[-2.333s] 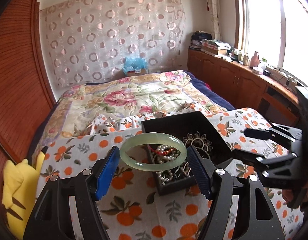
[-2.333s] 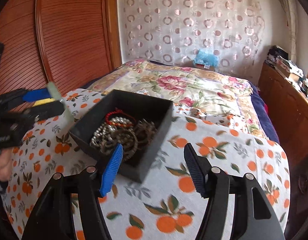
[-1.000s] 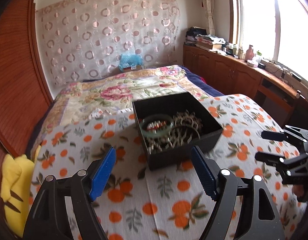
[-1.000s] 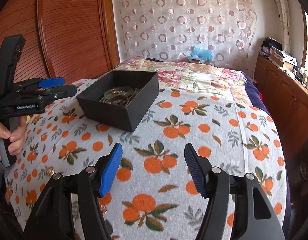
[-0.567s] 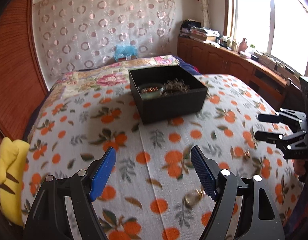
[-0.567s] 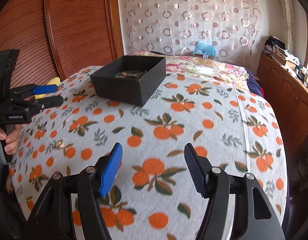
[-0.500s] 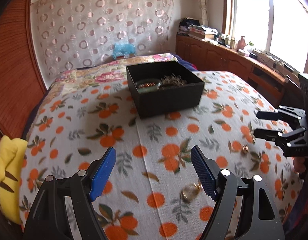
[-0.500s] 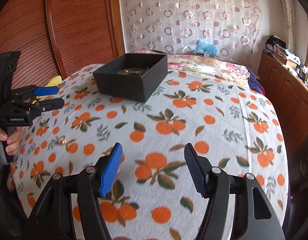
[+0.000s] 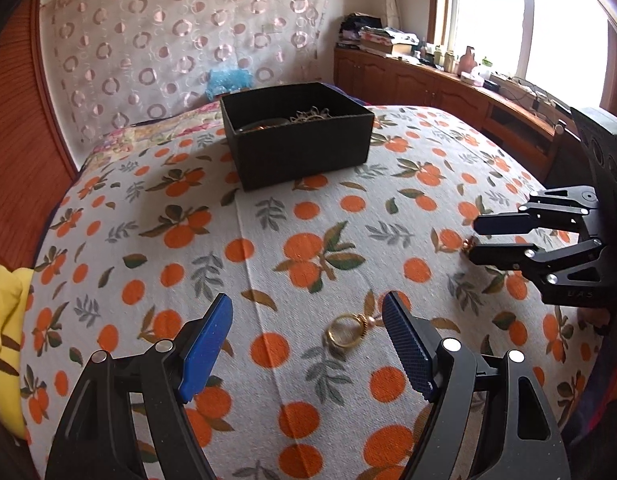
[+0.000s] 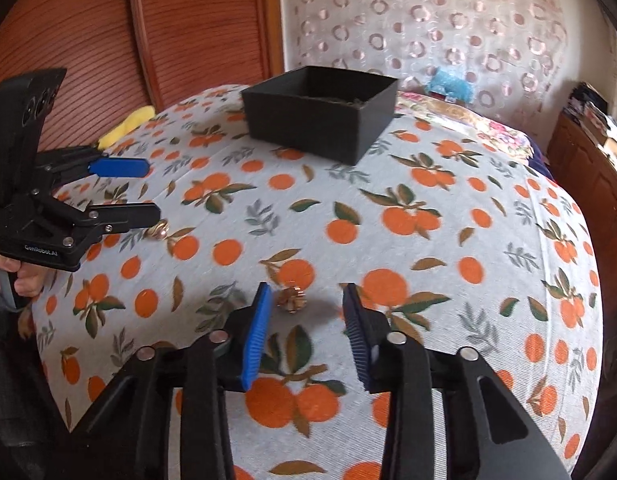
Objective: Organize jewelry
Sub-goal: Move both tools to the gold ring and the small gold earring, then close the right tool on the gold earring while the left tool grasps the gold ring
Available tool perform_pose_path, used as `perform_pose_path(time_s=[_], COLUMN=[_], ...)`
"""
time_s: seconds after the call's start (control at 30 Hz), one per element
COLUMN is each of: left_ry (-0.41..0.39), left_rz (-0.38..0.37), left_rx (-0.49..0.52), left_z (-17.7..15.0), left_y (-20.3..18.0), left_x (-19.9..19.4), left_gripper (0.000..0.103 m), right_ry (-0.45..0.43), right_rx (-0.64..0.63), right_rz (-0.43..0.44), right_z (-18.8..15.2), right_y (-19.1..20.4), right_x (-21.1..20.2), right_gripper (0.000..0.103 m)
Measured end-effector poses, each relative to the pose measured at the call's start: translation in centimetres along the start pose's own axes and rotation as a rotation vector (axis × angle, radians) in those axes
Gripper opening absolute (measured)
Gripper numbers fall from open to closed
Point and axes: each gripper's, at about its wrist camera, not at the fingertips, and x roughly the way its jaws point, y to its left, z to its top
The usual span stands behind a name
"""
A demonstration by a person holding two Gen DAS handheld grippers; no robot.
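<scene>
A black open box (image 9: pixel 296 148) with jewelry inside stands on the far part of the orange-print cloth (image 9: pixel 268 216). My left gripper (image 9: pixel 308 340) hangs open low over the cloth. A gold ring (image 9: pixel 346 330) lies on the cloth between its fingers, nearer the right one, and touches neither. My right gripper (image 10: pixel 306 320) has its jaws closing. A small gold trinket (image 10: pixel 292 299) lies between its tips, close to the blue left pad (image 10: pixel 258 328), with no pad pressing on it. The right wrist view also shows the box (image 10: pixel 320 120), the left gripper (image 10: pixel 148 192) and the ring (image 10: pixel 158 230).
A yellow plush toy (image 9: pixel 4 320) lies at the cloth's left edge by the wooden wardrobe (image 10: pixel 88 32). Wooden cabinets (image 9: pixel 428 84) with clutter run under the window on the right. A floral bedspread (image 10: pixel 468 116) lies behind the box. A hand (image 10: pixel 16 276) holds the left gripper.
The green bangle left my left gripper and now lies in the box. Both grippers drew back from the box and sank toward the cloth. The right jaws have narrowed.
</scene>
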Motion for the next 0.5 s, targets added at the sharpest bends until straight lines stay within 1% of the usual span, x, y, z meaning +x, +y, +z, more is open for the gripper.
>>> perform_pose_path(time_s=[0.13,0.17,0.2,0.27,0.33,0.5], left_ry=[0.015,0.02,0.024,0.033,0.041,0.042], left_rz=[-0.016,-0.02,-0.023,-0.029,-0.032,-0.031], left_rx=[0.011,0.015,0.017,0.023,0.027,0.036], left_z=[-0.2,-0.3,-0.3,-0.5,-0.5,-0.6], left_y=[-0.5,-0.6,-0.7,-0.9,-1.1,-1.3], left_x=[0.3,0.4,0.5,0.7,0.8,0.8], left_gripper=[0.061,0.058,0.057,0.048,0.043,0.034], right_ry=[0.014,0.015,0.015,0.014,0.012,-0.004], right_rx=[-0.018,-0.022,-0.027,-0.031,-0.029,-0.021], right_rz=[-0.011,-0.01,-0.013,-0.01,-0.008,-0.011], right_z=[0.0,0.0,0.0,0.0,0.0,0.2], right_y=[0.2,0.3,0.3,0.3,0.3,0.2], right_x=[0.2,0.2,0.2,0.2,0.2,-0.2], right_gripper=[0.026,0.02,0.016,0.016,0.016,0.016])
